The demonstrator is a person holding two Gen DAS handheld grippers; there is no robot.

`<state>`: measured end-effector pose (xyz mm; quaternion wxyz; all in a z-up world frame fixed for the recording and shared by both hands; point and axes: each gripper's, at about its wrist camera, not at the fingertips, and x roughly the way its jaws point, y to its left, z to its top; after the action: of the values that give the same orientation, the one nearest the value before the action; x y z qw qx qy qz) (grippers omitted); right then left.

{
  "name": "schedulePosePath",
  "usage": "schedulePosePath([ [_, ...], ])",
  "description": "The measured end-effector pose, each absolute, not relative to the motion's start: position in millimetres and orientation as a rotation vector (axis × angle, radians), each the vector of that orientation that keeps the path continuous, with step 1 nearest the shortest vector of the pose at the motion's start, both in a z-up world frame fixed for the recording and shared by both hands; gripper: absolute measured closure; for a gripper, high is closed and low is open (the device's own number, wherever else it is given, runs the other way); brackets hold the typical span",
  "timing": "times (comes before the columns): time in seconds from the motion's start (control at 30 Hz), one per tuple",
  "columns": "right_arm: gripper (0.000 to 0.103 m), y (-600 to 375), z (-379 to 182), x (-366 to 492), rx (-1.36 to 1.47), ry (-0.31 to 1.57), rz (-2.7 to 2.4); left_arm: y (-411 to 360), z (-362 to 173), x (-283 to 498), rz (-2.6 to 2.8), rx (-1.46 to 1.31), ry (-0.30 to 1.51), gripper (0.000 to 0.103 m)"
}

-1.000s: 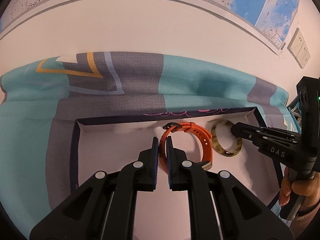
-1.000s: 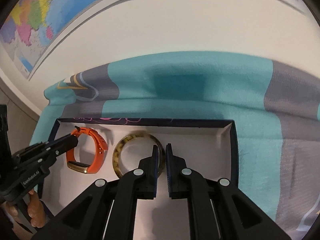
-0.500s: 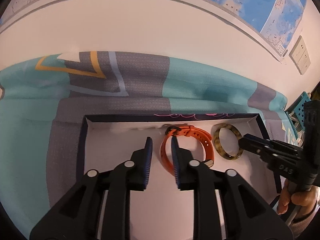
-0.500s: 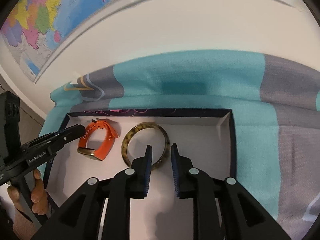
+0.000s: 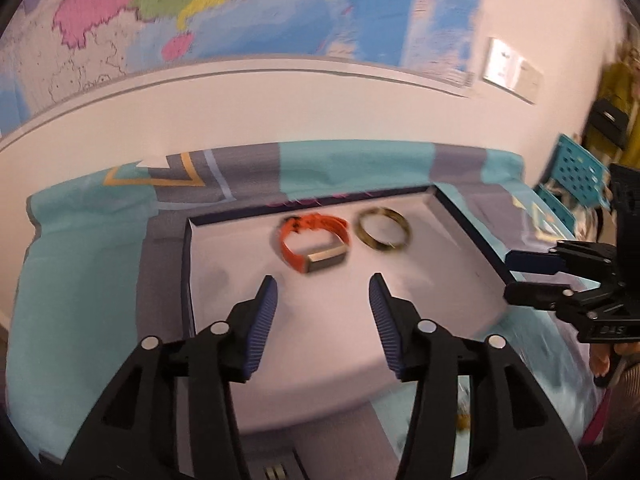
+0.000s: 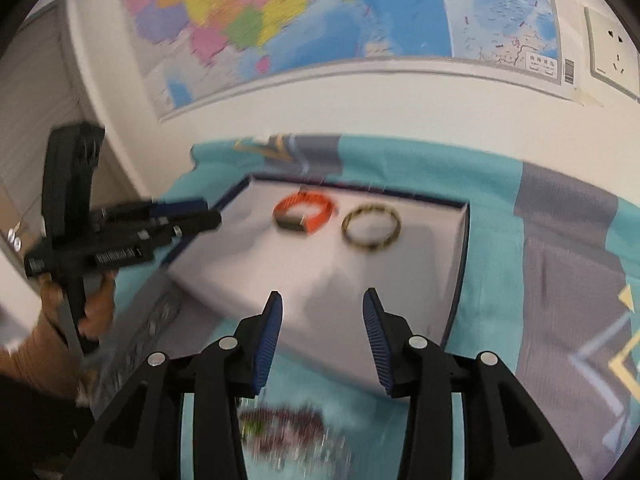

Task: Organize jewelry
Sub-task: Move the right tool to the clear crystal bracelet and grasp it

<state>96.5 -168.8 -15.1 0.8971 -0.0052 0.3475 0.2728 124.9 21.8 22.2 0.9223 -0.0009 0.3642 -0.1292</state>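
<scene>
Left wrist, orange band beyond open fingers

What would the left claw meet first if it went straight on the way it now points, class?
Most likely the white floor of the box, just short of the orange band. The left claw stands open and empty, its jaws having just been opening; the blurred picture leaves depth uncertain.

Motion blur smears both views. In the right wrist view, a reddish beaded heap on the teal-and-grey patterned cloth is too blurred to identify, partly hidden behind black gripper arms. The colourful wall map runs past the top edge.
</scene>
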Motion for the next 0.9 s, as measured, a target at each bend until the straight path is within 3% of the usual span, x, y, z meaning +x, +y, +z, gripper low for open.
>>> schedulePosePath([
  [0.27, 0.063, -179.5, -56.6, 48.6, -0.049, 0.795, 0.537, 17.7, 9.5, 70.4, -0.315, 0.016, 0.750, 0.053],
  [0.37, 0.052, -182.6, -63.8, 40.7, -0.047, 0.797, 0.509, 14.0, 2.0, 55.3, -0.326, 0.027, 0.758, 0.052],
  [0.6, 0.050, -188.4, -72.6, 35.2, -0.016, 0.795, 0.482, -2.5, -19.4, 40.9, -0.372, 0.053, 0.810, 0.051],
  [0.77, 0.050, -189.3, -75.6, 34.0, -0.012, 0.800, 0.476, -8.7, -29.6, 41.1, -0.370, 0.076, 0.850, 0.058],
  [0.9, 0.050, -189.9, -76.9, 33.6, 0.006, 0.801, 0.474, -6.0, -41.2, 43.8, -0.369, 0.065, 0.902, 0.078],
])
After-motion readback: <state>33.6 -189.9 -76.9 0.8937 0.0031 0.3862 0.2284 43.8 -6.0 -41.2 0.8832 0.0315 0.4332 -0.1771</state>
